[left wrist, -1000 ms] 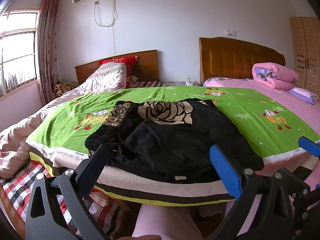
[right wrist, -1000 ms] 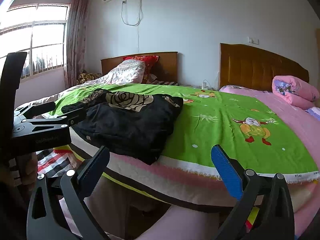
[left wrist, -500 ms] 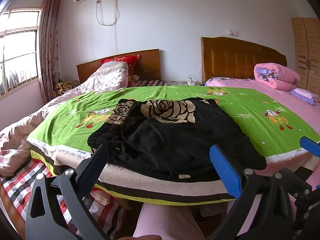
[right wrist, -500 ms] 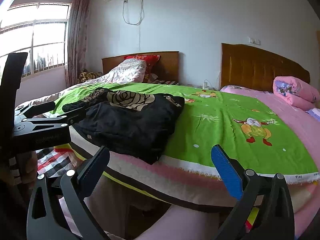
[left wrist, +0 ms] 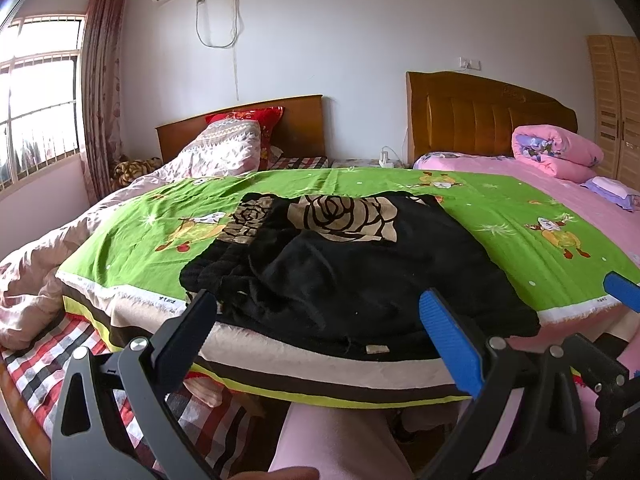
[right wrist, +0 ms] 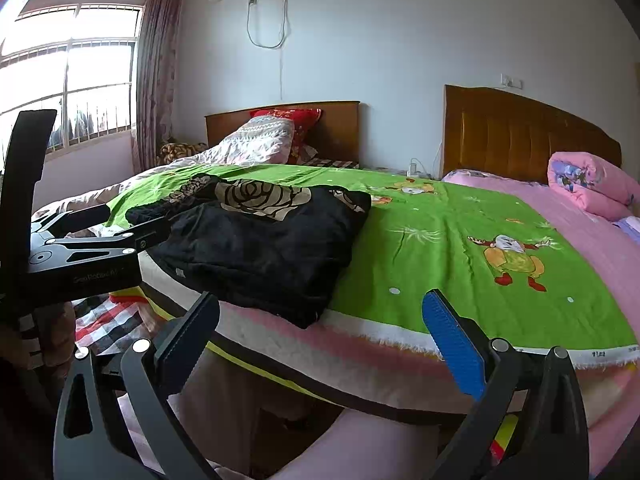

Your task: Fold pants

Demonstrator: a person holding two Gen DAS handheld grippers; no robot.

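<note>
Black pants [left wrist: 352, 276] with beige rose-print panels lie in a folded heap on the green cartoon-print blanket [left wrist: 160, 220], near its front edge. They also show at the left in the right wrist view [right wrist: 264, 248]. My left gripper [left wrist: 318, 320] is open and empty, held just in front of the pants' near edge. My right gripper [right wrist: 320, 324] is open and empty, in front of the bed edge to the right of the pants. The left gripper's body [right wrist: 80, 252] shows at the left of the right wrist view.
The green blanket [right wrist: 460, 248] covers the near bed. A pink rolled quilt [left wrist: 556, 152] lies by the right wooden headboard [left wrist: 480, 124]. Pillows [left wrist: 228, 148] lie on a second bed at the back left. A wardrobe [left wrist: 618, 104] stands at the right. My pink-clad leg [left wrist: 340, 440] is below.
Both grippers have drifted slightly; the view of the pants has shifted a little. The pants have not moved and both grippers stay open.
</note>
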